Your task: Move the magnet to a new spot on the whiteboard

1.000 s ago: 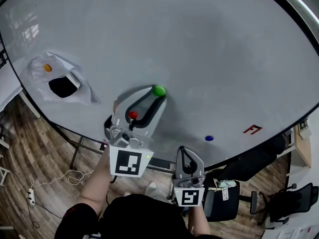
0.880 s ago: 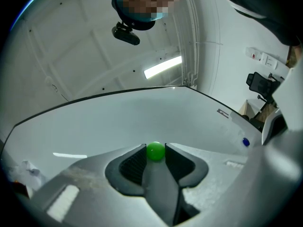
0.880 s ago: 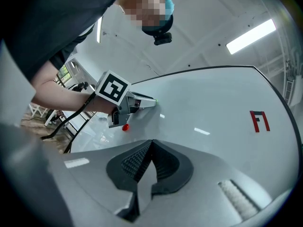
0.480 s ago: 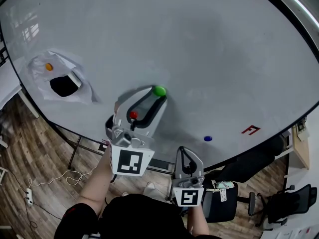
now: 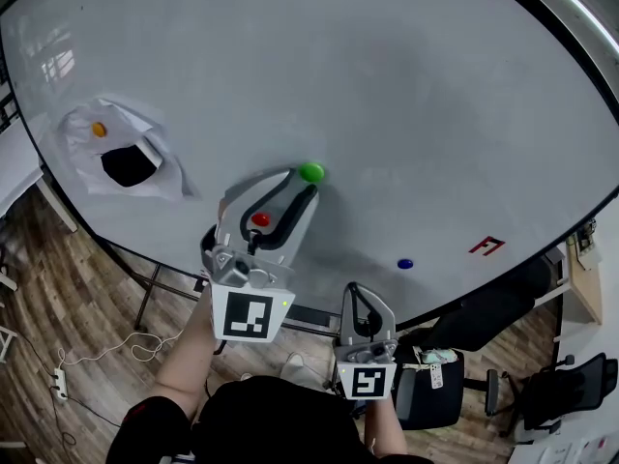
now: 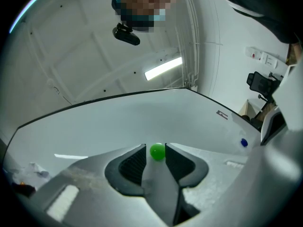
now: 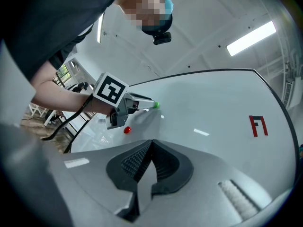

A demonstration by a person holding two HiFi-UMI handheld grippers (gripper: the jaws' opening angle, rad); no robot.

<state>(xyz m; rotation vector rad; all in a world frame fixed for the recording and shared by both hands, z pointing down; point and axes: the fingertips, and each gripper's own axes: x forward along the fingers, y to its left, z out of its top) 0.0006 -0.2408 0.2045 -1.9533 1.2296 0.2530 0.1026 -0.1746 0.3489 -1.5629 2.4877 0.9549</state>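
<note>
A green round magnet sits on the whiteboard, just left of its middle. My left gripper points up at it, and the magnet lies right at the fingertips. In the left gripper view the green magnet stands between the two black pads with a thin gap on its left, so the left gripper is open around it. My right gripper hangs lower, below the board's edge. In the right gripper view the right gripper is shut on nothing.
A blue magnet and a red drawn mark lie to the right. At the far left an orange magnet pins crumpled paper. A red dot shows between the left fingers. An office chair stands below.
The picture has shifted slightly. The green magnet now shows a little clearer of the left gripper's fingertips. The right gripper has not moved.
</note>
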